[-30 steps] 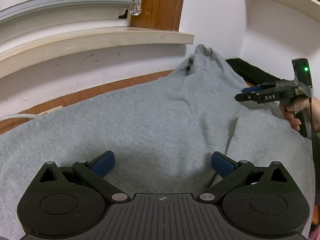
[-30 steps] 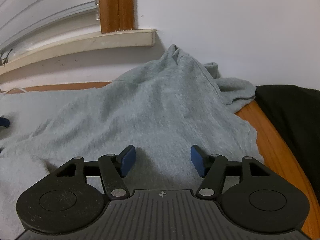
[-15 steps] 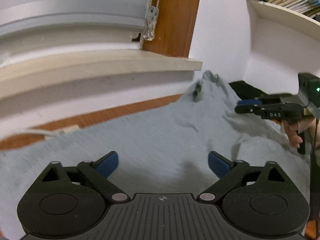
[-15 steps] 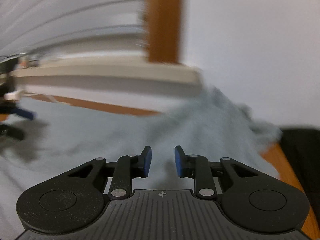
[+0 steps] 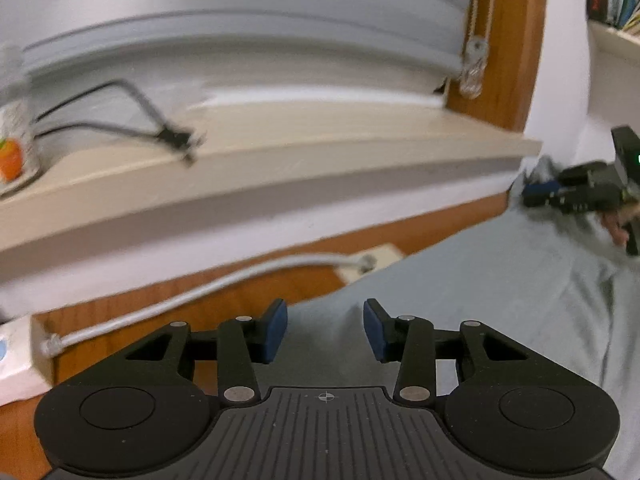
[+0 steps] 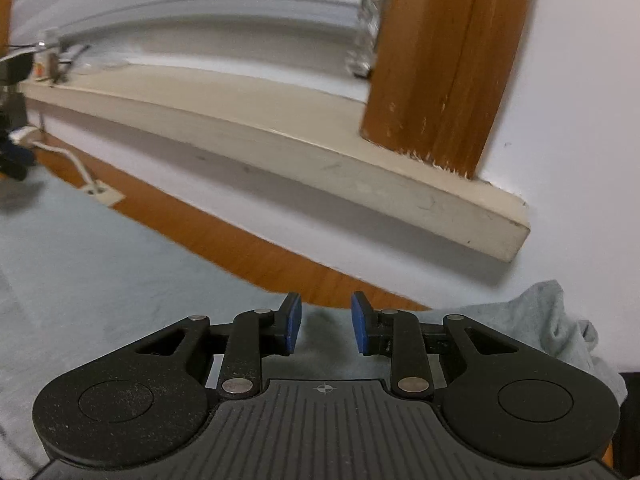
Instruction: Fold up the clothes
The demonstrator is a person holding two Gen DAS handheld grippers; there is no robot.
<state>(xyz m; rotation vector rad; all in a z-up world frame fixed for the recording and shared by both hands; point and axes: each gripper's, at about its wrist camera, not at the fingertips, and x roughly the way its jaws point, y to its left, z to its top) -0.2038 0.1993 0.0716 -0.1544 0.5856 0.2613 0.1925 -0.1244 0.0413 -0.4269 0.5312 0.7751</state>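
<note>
A grey sweatshirt (image 5: 480, 300) lies spread on the wooden table (image 5: 168, 320). My left gripper (image 5: 325, 330) hovers at the sweatshirt's far left edge, its blue pads a moderate gap apart, with flat cloth showing between them. At the sweatshirt's (image 6: 100, 280) far edge near a bunched corner (image 6: 560, 320), my right gripper (image 6: 326, 328) has its pads close together but apart. From the left wrist view the right gripper (image 5: 534, 194) appears blurred at the far right, held by a hand (image 5: 616, 228).
A beige window sill (image 5: 280, 152) runs along the wall just behind the table. A white cable (image 5: 200, 284) and a socket block (image 5: 372, 260) lie by the sweatshirt's edge. A dark garment (image 6: 630, 400) sits at the right. A bottle (image 5: 12, 148) stands on the sill.
Both grippers moved forward to the sweatshirt's far edge by the wall. The left jaws narrowed from wide open. The right jaws narrowed half a second ago and stay so.
</note>
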